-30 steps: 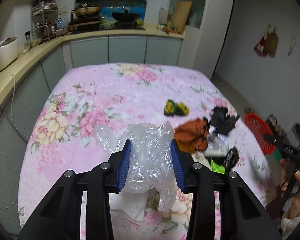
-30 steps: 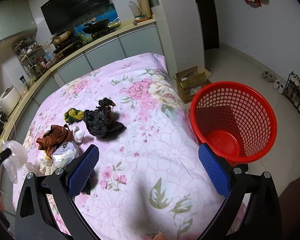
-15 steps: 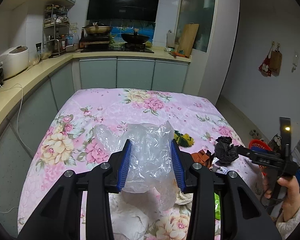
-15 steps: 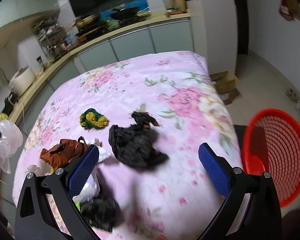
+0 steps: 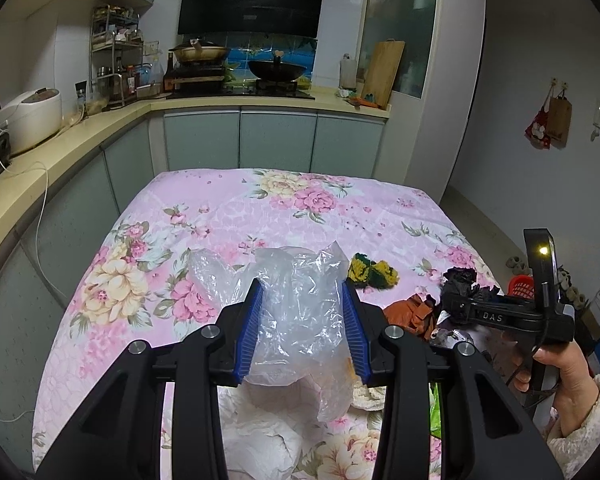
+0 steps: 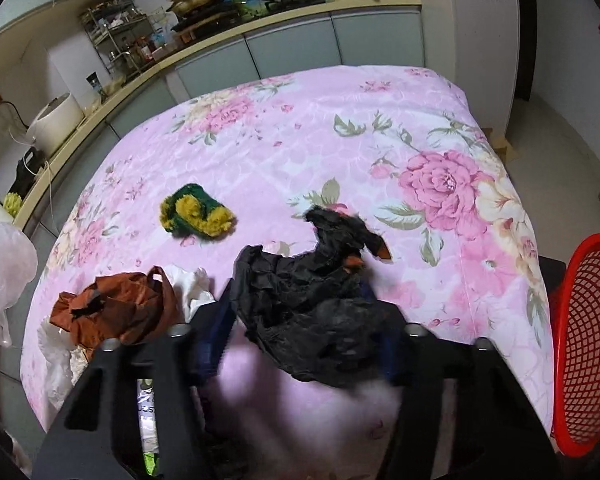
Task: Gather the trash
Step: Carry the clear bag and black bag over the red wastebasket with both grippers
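My left gripper [image 5: 302, 320] is shut on a crumpled clear plastic bag [image 5: 296, 312] and holds it above the pink floral tablecloth [image 5: 260, 208]. The bag also shows at the left edge of the right wrist view [image 6: 0, 272]. My right gripper [image 6: 300, 320] has its jaws close around a crumpled black plastic bag [image 6: 308, 304] on the table; the fingers are blurred. The black bag also shows in the left wrist view [image 5: 464, 284]. A red mesh trash basket [image 6: 584, 344] stands on the floor at the right.
On the table lie a green and yellow scrubber [image 6: 196, 212], a brown crumpled bag [image 6: 120, 308], white paper [image 5: 256, 436] and a white packet [image 6: 146, 404]. A kitchen counter [image 5: 72, 136] with a rice cooker [image 5: 30, 120] runs along the left and back.
My right gripper has moved in over the black bag and narrowed from wide open to close around it. My left gripper still holds the clear bag, raised slightly.
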`<action>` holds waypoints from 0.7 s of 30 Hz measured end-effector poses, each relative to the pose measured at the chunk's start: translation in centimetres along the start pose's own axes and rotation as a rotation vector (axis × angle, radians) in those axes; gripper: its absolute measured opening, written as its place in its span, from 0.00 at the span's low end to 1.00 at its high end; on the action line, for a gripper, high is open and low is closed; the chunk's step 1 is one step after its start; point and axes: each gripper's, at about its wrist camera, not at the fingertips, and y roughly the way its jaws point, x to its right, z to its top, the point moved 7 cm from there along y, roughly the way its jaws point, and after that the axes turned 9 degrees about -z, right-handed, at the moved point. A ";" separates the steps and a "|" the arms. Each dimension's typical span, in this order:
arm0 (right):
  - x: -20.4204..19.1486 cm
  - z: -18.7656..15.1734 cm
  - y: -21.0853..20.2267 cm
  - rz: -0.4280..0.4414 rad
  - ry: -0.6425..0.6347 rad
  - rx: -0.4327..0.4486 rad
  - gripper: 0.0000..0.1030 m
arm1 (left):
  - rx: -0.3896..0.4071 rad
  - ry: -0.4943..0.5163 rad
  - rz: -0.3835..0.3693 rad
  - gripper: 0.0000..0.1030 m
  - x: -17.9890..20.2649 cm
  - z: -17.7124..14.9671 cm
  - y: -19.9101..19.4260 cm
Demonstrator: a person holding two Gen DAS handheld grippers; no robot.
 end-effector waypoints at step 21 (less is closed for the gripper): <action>4.2 0.0 -11.0 -0.029 0.096 0.220 0.49 | 0.017 0.073 -0.061 0.36 4.9 1.3 -0.4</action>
